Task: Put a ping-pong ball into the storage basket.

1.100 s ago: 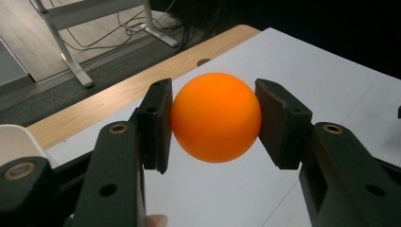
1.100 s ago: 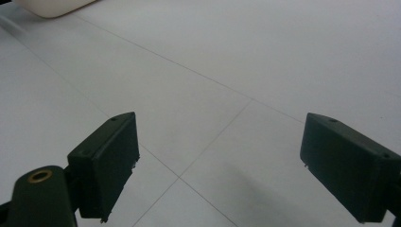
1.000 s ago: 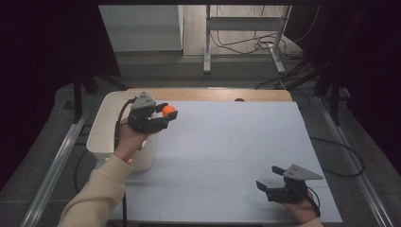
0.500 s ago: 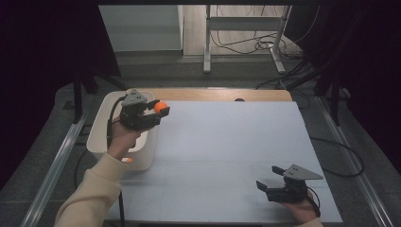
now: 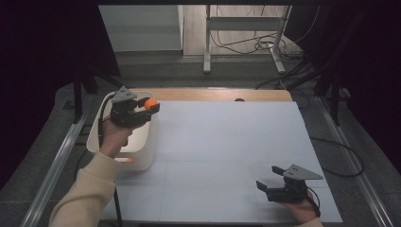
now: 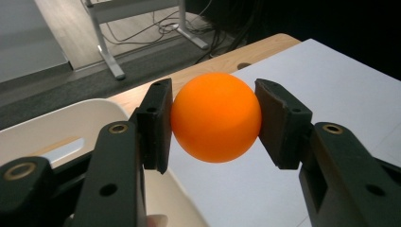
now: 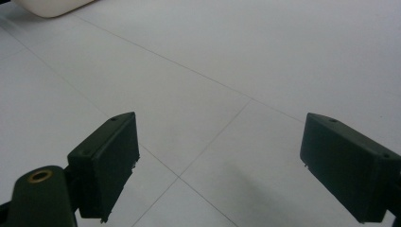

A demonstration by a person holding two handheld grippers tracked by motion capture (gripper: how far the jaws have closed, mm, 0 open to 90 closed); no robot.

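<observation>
High view, left tongs [image 5: 152, 106] clamped on orange ball [image 5: 150, 104] above white bin [image 5: 142, 151], right tongs [image 5: 265, 185] apart

**Surfaces and finishes**

The orange ball [image 6: 216, 117] is seen as smooth, matt plastic. Matt black plastic forms the left gripper [image 6: 215, 123]. The white bin [image 5: 142, 142] looks smooth, the table sheet [image 5: 227, 142] matt over a wooden edge [image 5: 213, 94].

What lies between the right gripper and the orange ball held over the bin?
In the high view, only bare white tabletop separates the right gripper from the orange ball.
</observation>
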